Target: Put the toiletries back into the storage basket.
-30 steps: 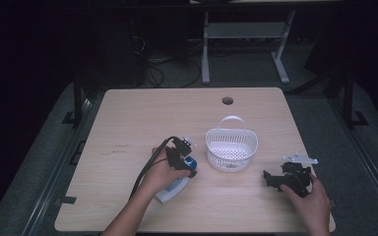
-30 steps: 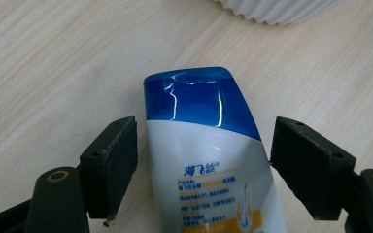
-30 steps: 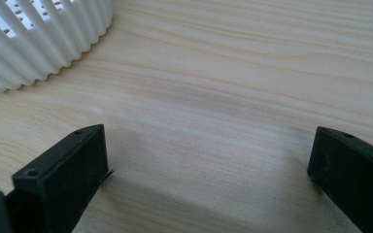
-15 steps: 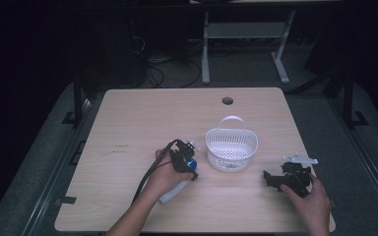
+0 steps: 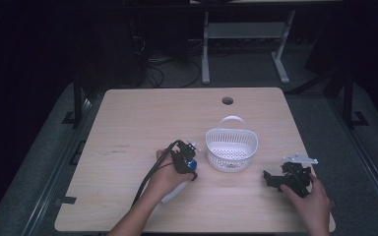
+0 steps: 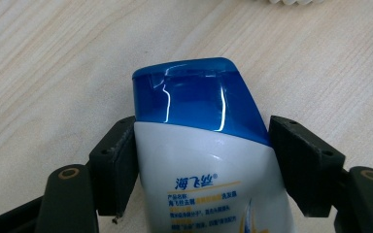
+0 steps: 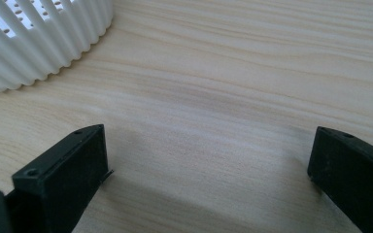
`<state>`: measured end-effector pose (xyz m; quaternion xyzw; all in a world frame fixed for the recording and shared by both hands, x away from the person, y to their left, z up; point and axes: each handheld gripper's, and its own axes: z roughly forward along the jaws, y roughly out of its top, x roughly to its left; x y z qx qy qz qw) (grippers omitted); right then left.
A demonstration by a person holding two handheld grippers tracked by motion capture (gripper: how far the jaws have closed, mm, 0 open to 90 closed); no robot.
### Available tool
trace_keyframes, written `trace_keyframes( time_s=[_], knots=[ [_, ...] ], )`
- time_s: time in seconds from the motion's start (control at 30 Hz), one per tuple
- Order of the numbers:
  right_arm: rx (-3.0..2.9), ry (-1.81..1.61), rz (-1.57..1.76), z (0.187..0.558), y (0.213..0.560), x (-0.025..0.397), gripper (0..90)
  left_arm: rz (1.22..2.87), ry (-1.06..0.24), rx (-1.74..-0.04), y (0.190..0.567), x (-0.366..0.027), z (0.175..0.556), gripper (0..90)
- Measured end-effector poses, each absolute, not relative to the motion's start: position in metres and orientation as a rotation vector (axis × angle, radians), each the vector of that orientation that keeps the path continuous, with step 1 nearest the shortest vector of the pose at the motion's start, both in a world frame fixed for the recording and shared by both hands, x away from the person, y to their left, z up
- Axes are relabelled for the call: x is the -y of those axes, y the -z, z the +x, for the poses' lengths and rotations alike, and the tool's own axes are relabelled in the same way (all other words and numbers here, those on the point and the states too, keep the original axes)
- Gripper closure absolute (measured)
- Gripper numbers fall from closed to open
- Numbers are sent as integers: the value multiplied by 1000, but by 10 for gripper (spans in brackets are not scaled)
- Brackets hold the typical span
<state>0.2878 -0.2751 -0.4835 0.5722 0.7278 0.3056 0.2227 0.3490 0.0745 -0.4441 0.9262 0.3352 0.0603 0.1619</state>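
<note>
A white shampoo bottle (image 6: 209,165) with a blue cap lies on the wooden table (image 5: 142,128), left of a white slatted basket (image 5: 241,140). My left gripper (image 6: 201,160) grips the bottle just below the cap, one pad against each side. In the high view the left gripper (image 5: 189,166) sits over the cap end, and the bottle's white body (image 5: 173,193) pokes out under the hand. My right gripper (image 5: 271,178) rests low on the table right of the basket. Its jaws stand wide apart with only bare wood between them (image 7: 209,165).
The basket's ribbed wall (image 7: 39,39) is close ahead and to the left of the right gripper. A round cable hole (image 5: 227,101) sits near the table's far edge. A black cable (image 5: 150,179) trails from the left gripper. Dark floor and a desk frame lie beyond.
The left hand has come down over the bottle's cap end, hiding more of the bottle, and the jaws have closed on it. The right gripper has stayed put.
</note>
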Motion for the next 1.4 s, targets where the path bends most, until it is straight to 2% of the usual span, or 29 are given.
trace_keyframes(
  time_s=[0.4, 0.77, 1.4],
  knots=[
    [-2010, -844, 1580, 288, 484, 275, 4, 2638, -169, -985, 443, -75, 350, 358],
    [-2010, -844, 1581, 288, 484, 275, 5, 2577, -121, -968, 441, -85, 351, 365],
    [-2010, -844, 1581, 288, 484, 275, 4, 2335, -9, -844, 410, -131, 351, 368]
  ],
)
